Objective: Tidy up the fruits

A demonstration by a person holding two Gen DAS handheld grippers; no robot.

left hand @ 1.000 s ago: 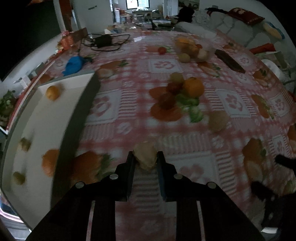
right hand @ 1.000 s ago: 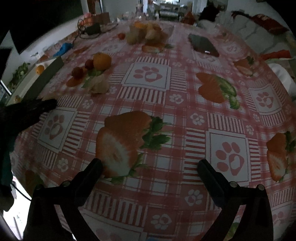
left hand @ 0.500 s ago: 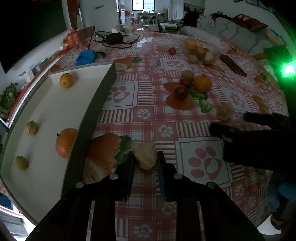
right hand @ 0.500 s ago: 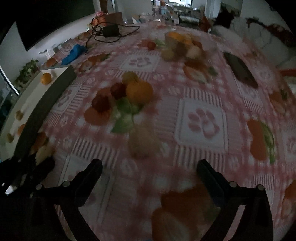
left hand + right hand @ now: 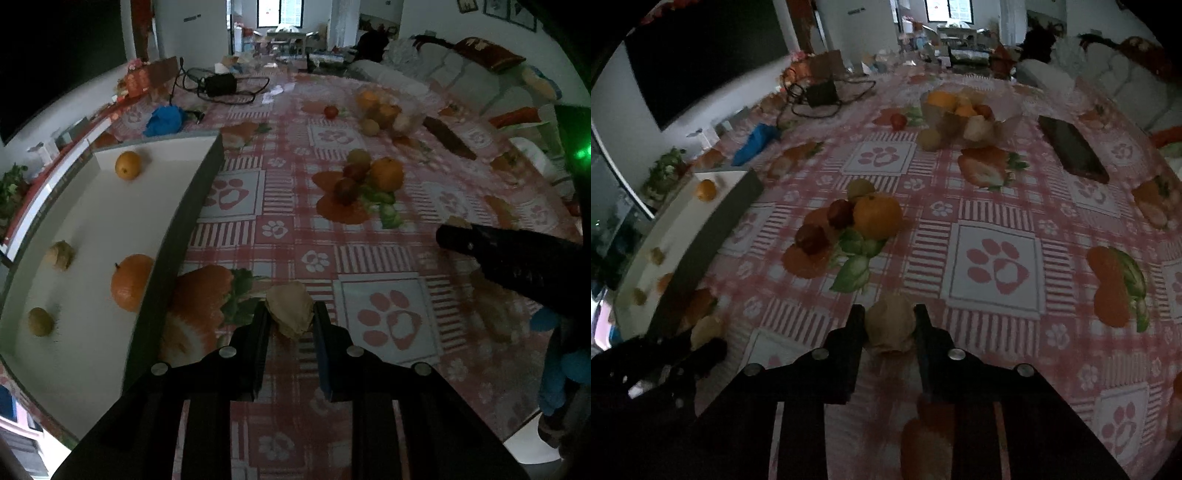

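With each claw, left (image 5: pixel 290 317) and right (image 5: pixel 890 325), squeezing a papery fruit, both should lift gently toward the white tray (image 5: pixel 92 229) at ten o'clock.

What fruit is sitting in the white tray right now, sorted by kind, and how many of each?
Oranges: 2
Papery husk fruit: 1
Small yellow-green fruit: 1
Total in the white tray: 4

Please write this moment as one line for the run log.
left claw: shut on pale husked fruit | right claw: just closed on second husked fruit | white tray: four fruits inside
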